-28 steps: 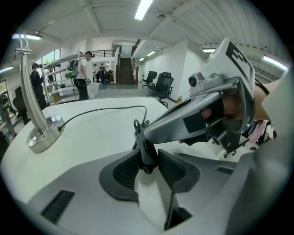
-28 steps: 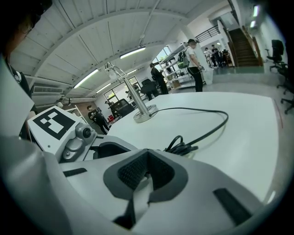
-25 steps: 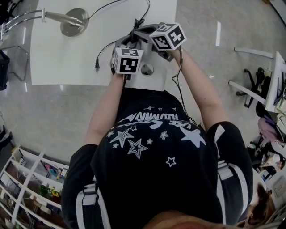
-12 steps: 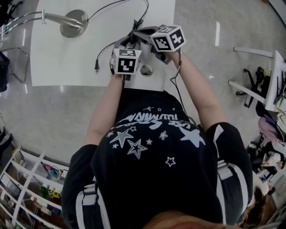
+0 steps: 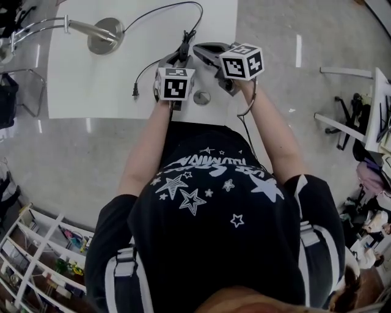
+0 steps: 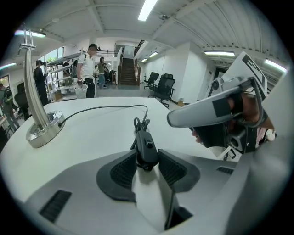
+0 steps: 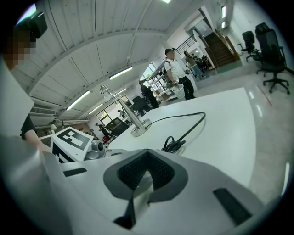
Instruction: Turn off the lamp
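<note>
A silver lamp (image 5: pixel 105 35) stands on its round base at the far left of the white table (image 5: pixel 91 79). Its black cord (image 5: pixel 165 8) loops across the table to a black inline switch (image 6: pixel 147 148). My left gripper (image 6: pixel 147 160) is shut on that switch, with a pad on each side. The right gripper (image 7: pixel 146 155) is shut and empty, raised above the table to the right of the switch. One of its fingers (image 6: pixel 206 108) shows in the left gripper view. The lamp base (image 6: pixel 43 129) lies well to the left; from the right gripper it is the lamp (image 7: pixel 137 128) farther back.
The cord's plug (image 5: pixel 135 92) lies loose near the table's front edge. A metal chair frame (image 5: pixel 18 61) stands left of the table and shelving (image 5: pixel 36 257) at the lower left. People (image 6: pixel 87 69) and office chairs (image 6: pixel 163 85) are far behind the table.
My right gripper has lifted and swung a little to the right, away from the switch, rolling slightly. The left gripper has stayed put on the switch.
</note>
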`<state>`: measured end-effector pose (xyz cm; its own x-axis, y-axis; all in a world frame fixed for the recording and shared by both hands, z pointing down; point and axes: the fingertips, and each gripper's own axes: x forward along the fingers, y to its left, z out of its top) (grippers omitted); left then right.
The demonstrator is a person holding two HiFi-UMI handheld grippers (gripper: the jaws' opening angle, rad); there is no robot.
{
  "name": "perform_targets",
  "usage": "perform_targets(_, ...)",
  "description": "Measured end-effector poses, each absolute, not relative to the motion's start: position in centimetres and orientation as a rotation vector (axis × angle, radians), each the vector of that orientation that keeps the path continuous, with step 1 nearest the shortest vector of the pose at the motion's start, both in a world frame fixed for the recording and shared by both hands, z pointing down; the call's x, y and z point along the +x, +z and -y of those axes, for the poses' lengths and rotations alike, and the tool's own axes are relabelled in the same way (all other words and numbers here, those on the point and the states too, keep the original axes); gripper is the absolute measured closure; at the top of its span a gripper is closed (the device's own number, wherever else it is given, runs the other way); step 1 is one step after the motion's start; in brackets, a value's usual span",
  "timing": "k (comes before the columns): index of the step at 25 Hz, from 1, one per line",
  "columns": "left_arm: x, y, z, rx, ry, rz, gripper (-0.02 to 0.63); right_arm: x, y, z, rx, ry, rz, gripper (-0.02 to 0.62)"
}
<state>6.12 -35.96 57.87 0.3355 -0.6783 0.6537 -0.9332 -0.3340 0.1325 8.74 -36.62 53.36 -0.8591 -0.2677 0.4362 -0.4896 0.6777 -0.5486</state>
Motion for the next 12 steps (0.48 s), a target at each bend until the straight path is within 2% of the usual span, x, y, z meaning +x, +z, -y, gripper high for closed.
perform_targets(6,6.2,58.5,35.4,2.139,0.703,1.412,0.454,10.7,53.8,34.5,0.621,1.015,2.574,0.589)
perform_targets(10,6.4,57.5,34.7,2.154,0.693,1.435,0.408,11.8,53.4,33.2,0.638,1.018,2.583,0.589)
perform_targets(12,6.5,56.9,34.2,2.155,0.680,1.456,0.405,12.3,52.6,32.7,0.652,0.999,2.597,0.589)
